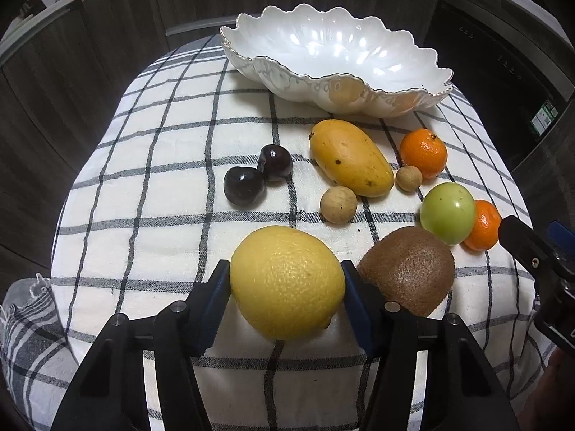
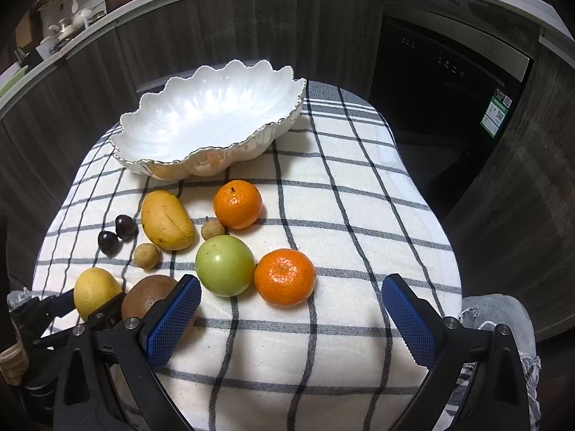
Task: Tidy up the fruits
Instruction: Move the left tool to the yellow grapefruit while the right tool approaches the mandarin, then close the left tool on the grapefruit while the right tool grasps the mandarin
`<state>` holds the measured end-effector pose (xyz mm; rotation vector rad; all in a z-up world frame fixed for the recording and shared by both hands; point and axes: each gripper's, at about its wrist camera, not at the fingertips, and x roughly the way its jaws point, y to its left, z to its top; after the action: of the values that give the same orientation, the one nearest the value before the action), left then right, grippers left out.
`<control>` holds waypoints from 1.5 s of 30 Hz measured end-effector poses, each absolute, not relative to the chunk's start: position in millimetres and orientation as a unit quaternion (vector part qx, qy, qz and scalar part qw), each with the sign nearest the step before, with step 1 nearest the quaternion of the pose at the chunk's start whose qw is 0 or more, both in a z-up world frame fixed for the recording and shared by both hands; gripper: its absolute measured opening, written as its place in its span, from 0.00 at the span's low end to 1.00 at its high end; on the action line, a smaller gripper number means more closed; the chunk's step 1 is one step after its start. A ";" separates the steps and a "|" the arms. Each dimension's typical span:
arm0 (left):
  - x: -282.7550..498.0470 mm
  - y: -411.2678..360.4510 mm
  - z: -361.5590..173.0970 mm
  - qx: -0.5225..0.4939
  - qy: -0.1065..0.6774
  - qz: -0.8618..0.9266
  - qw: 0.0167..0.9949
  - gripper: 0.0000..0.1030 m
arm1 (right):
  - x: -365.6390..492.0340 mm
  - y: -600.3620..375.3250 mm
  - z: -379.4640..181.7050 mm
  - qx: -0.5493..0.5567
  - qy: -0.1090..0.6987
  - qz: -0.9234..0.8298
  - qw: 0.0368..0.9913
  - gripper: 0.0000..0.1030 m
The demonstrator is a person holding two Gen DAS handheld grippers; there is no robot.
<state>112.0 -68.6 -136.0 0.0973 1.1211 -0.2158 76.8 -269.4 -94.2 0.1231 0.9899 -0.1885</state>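
A: Nearest the front edge of the checked tablecloth (image 1: 172, 165)?
B: Left gripper (image 1: 285, 283) clamped on the lemon (image 1: 285, 282), pads touching both sides. Kiwi (image 1: 408, 269) just beside.
A: And on the right?
B: Right gripper (image 2: 291, 318) spread wide, nothing between, near the closer mandarin (image 2: 284, 276) and green apple (image 2: 224, 265).
A: Farther back?
B: Mango (image 1: 350, 158) mid-cloth, then the white scalloped bowl (image 1: 334, 46) at the far edge, empty.

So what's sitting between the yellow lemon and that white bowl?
In the left wrist view, two dark plums and bare checked cloth lie between the lemon and the bowl.
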 end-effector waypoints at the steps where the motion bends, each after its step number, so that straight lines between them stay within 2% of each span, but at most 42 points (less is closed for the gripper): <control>1: 111.8 -68.3 -135.9 0.046 0.530 -0.103 0.840 0.57 | 76.5 -269.0 -94.4 0.058 0.474 -0.090 0.874 0.99; 14: 114.7 -64.6 -112.5 0.060 0.489 -0.083 0.866 0.56 | 86.9 -270.7 -95.8 0.071 0.471 -0.077 0.876 0.99; 19: 115.6 -69.6 -111.9 0.060 0.488 -0.089 0.866 0.56 | 88.6 -274.6 -102.8 0.079 0.486 -0.070 0.868 0.80; 28: 117.5 -75.3 -113.3 0.058 0.489 -0.090 0.865 0.56 | 91.7 -282.6 -116.4 0.076 0.511 -0.081 0.853 0.62; 41: 122.1 -72.6 -116.1 0.053 0.495 -0.083 0.863 0.56 | 109.9 -280.1 -128.6 0.060 0.525 -0.081 0.845 0.59; 45: 122.2 -71.8 -116.1 0.052 0.494 -0.081 0.864 0.56 | 116.4 -277.8 -131.0 0.064 0.526 -0.068 0.845 0.47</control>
<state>122.2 -71.8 -116.1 0.1098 1.0342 -0.1698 116.4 -277.8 -131.0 0.1351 1.1101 -0.1433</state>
